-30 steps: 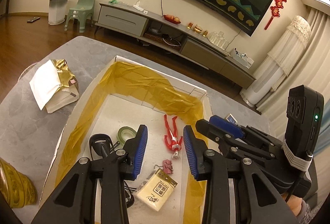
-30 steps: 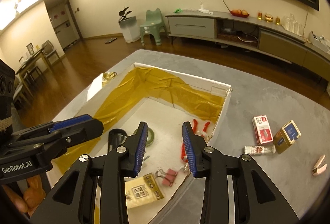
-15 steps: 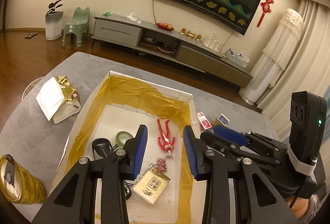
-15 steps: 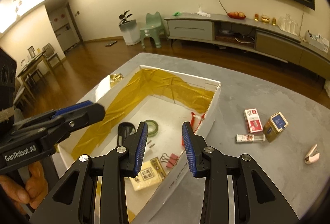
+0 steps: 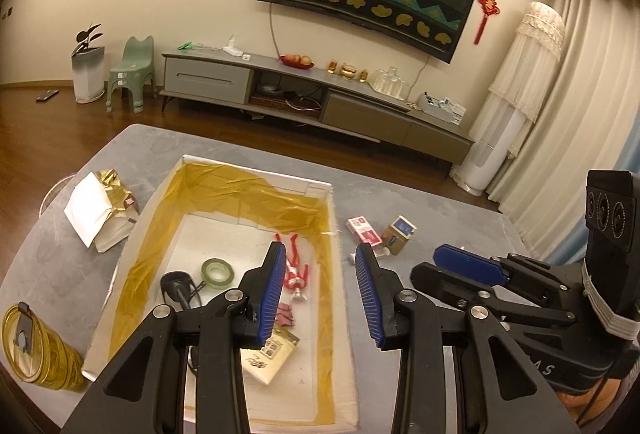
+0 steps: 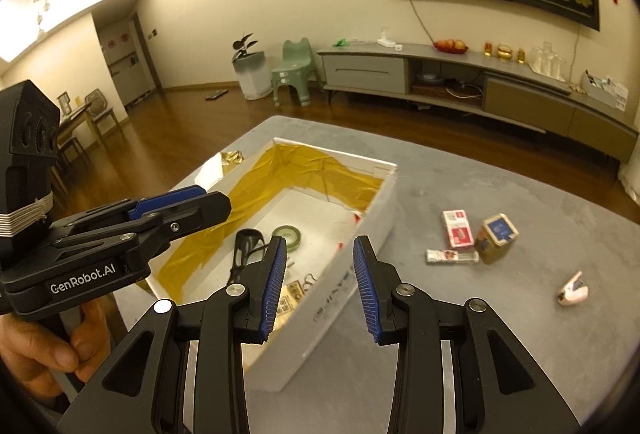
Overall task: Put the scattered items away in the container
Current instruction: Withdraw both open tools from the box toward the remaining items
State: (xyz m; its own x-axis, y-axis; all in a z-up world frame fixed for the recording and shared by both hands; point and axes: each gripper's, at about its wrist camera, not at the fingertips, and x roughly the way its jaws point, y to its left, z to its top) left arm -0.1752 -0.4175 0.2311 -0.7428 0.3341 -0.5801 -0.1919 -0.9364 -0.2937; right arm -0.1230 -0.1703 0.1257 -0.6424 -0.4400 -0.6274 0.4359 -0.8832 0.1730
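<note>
Both tongs spread, empty: left tongs (image 5: 320, 290) above box (image 5: 256, 174); right tongs (image 6: 320, 284) over box wall. Remaining items on tabletop (image 6: 520, 334) right of box: red packet (image 6: 458, 228), gold tin (image 6: 496, 238), tube (image 6: 452, 257) lying crosswise. Nearest: right tongs.

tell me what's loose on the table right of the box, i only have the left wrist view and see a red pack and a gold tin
observer: a small pink clip-like item lies farther right, apart from those two.
operator: anything else near the tin
observer: a small white tube lies flat, just in front of the red pack and beside the gold tin.
operator: is the right gripper holding anything
observer: no, the right gripper is open with nothing between its fingers, over the right wall of the box.
</note>
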